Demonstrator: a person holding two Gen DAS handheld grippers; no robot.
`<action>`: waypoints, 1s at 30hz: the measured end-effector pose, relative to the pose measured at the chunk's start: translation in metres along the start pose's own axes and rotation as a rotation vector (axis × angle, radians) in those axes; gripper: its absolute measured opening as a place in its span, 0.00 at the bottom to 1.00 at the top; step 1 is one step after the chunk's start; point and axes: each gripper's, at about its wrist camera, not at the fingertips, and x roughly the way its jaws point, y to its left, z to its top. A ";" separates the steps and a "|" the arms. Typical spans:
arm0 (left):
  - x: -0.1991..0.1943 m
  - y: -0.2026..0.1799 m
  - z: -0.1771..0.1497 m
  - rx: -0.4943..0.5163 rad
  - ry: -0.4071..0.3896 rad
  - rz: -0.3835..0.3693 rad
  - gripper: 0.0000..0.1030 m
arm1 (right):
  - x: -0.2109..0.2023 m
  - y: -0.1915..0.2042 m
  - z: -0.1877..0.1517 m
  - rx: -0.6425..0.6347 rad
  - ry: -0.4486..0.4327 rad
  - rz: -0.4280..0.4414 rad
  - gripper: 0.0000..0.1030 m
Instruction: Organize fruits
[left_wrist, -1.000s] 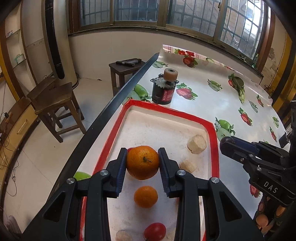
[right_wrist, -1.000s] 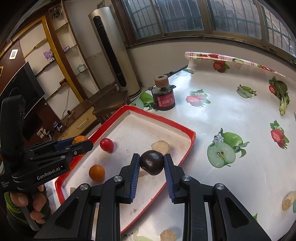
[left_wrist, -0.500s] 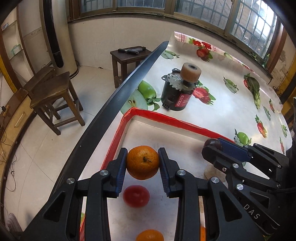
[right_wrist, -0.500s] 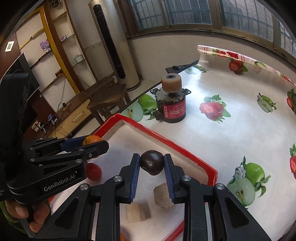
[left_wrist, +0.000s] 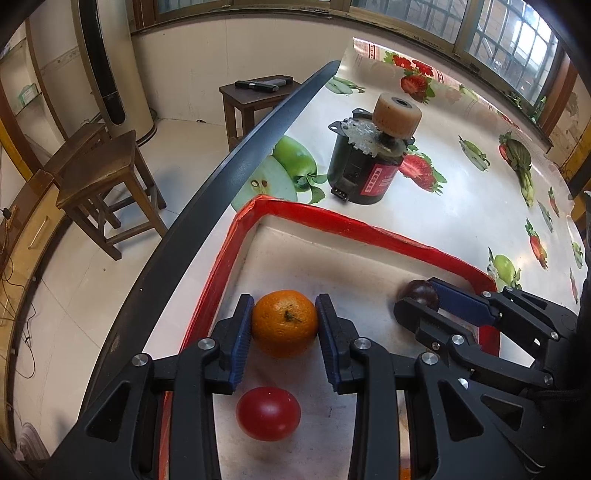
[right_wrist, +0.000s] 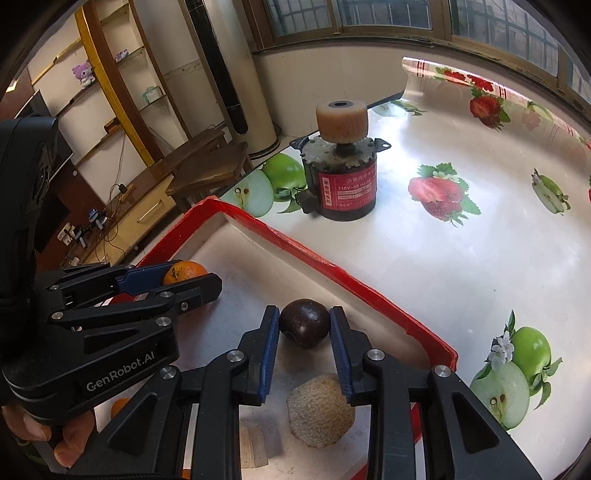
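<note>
My left gripper (left_wrist: 284, 325) is shut on an orange (left_wrist: 284, 323), low over the far left corner of the red-rimmed white tray (left_wrist: 332, 221). A red round fruit (left_wrist: 268, 413) lies on the tray floor just behind it. My right gripper (right_wrist: 303, 325) holds a dark plum (right_wrist: 303, 323) close above the tray (right_wrist: 314, 251) near its far rim. Its jaws are opening, with the plum still between the pads. In the right wrist view the left gripper (right_wrist: 192, 280) and its orange (right_wrist: 183, 271) show at the left.
A black motor with a beige roller (left_wrist: 369, 162) stands on the fruit-print tablecloth just past the tray. Two beige lumps (right_wrist: 320, 410) (right_wrist: 253, 446) and a small orange (right_wrist: 120, 406) lie in the tray. The table edge (left_wrist: 221, 184) and wooden stools (left_wrist: 99, 177) are at the left.
Both grippers have moved forward and down toward the tray's far end, each still carrying its fruit. The motor looms larger and the red fruit now lies behind the left gripper.
</note>
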 end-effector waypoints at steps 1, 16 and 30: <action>0.000 0.000 0.000 0.001 -0.004 -0.001 0.31 | 0.000 0.000 -0.001 -0.001 0.002 -0.003 0.29; -0.028 -0.004 -0.009 0.026 -0.050 0.025 0.40 | -0.015 0.001 -0.004 -0.019 -0.020 0.007 0.43; -0.102 -0.002 -0.084 -0.001 -0.148 -0.004 0.52 | -0.079 0.013 -0.049 -0.134 -0.040 0.039 0.49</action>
